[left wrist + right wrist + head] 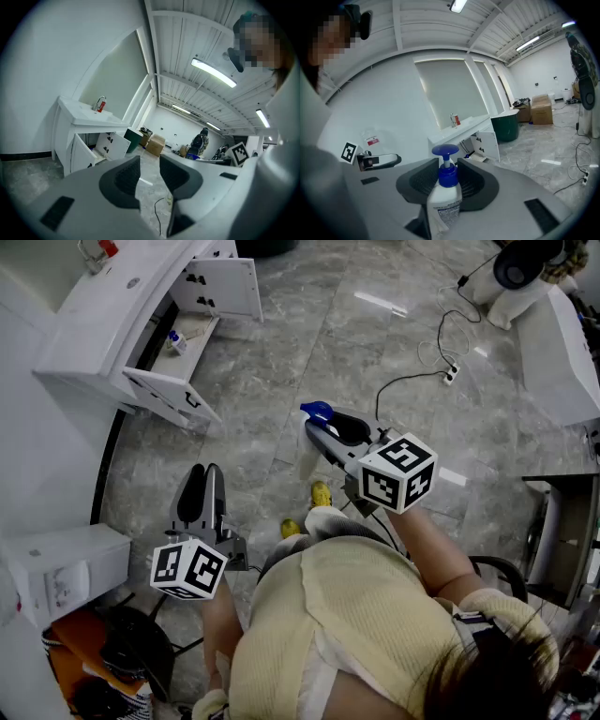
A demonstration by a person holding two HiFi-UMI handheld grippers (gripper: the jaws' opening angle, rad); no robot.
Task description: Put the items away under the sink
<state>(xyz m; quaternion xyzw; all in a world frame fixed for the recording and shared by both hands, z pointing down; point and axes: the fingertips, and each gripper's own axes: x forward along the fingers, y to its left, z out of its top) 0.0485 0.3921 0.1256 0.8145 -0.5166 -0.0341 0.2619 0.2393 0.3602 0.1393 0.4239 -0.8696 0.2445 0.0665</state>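
A white pump bottle (308, 461) with a blue pump top (445, 151) stands upright between the jaws of my right gripper (330, 433), which is shut on its neck (447, 177). My left gripper (203, 487) hangs lower left over the floor, its jaws a narrow gap apart with nothing between them (149, 172). The white sink cabinet (111, 326) stands at the upper left with both doors (227, 287) swung open. A small bottle (175, 341) sits on its inner shelf. Both grippers are well away from the cabinet (89, 123).
A black cable (412, 381) and a power strip (451, 374) lie on the grey marble floor to the right. A white box (66, 563) stands at the lower left, and white equipment (562, 352) at the right. A green bin (133, 139) and a cardboard box (156, 144) stand beyond the cabinet.
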